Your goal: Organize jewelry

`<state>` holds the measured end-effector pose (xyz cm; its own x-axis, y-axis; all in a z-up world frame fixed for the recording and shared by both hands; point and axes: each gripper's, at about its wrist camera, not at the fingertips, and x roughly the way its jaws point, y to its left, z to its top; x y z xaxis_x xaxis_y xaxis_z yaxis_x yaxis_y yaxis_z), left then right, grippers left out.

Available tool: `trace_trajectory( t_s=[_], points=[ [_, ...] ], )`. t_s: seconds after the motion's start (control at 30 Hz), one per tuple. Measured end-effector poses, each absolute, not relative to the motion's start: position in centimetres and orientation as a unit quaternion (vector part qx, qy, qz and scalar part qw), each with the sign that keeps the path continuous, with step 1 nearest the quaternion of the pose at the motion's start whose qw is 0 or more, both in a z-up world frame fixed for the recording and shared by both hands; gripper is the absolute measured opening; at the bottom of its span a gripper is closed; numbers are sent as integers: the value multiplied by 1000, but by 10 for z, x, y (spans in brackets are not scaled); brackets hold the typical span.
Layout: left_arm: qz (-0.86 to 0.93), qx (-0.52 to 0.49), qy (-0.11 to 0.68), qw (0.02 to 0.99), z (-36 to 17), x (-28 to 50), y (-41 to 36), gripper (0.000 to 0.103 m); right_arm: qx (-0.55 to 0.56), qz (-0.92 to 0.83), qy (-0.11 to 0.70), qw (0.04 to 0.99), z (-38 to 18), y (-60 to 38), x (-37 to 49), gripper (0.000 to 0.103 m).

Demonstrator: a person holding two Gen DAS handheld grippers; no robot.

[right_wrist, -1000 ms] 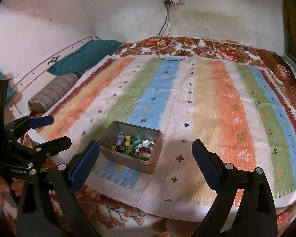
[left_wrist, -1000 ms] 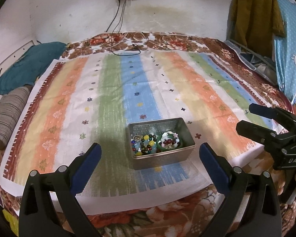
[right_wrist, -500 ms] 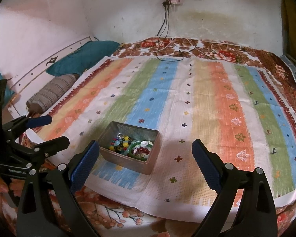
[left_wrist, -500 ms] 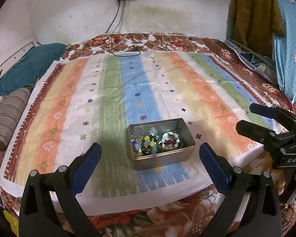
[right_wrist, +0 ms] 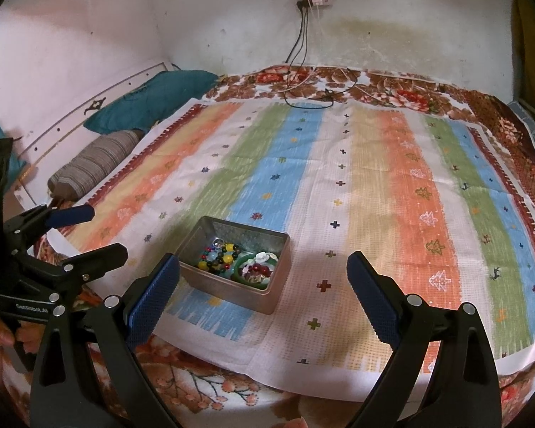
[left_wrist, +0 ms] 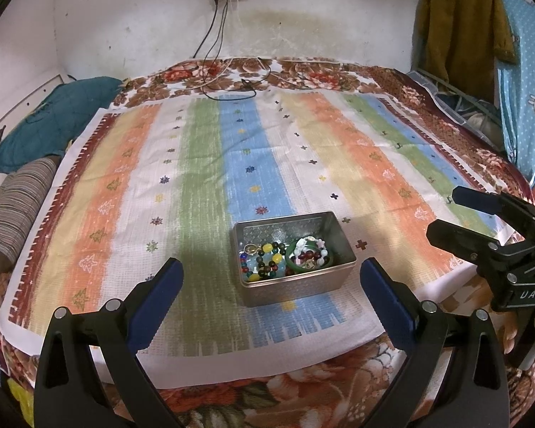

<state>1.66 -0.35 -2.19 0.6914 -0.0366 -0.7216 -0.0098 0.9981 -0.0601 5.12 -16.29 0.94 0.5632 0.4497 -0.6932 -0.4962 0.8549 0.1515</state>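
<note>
1. The left gripper is being held with its jaws spread wide and nothing between them, just short of the tin, which is lying ahead between the fingertips.
2. The right gripper is likewise being held spread and unloaded, near the tin and to its right; the tin is being seen just past its left finger.
3. Bead bracelets and a green bangle are being kept inside the tin, at its near end.
4. The tin is being carried by the striped cloth, close to the cloth's near edge.
5. Beyond the tin, cables are being left past the cloth's far edge; pillows are lying far left of the tin.
</note>
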Motion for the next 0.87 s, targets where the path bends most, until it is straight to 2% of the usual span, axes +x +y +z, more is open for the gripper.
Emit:
trace_trajectory(
  t_s=[0.87],
  points=[
    [-13,-32,398,917,-24,18,1,97,-31,267,384,883,9,-161,51,95]
  ],
)
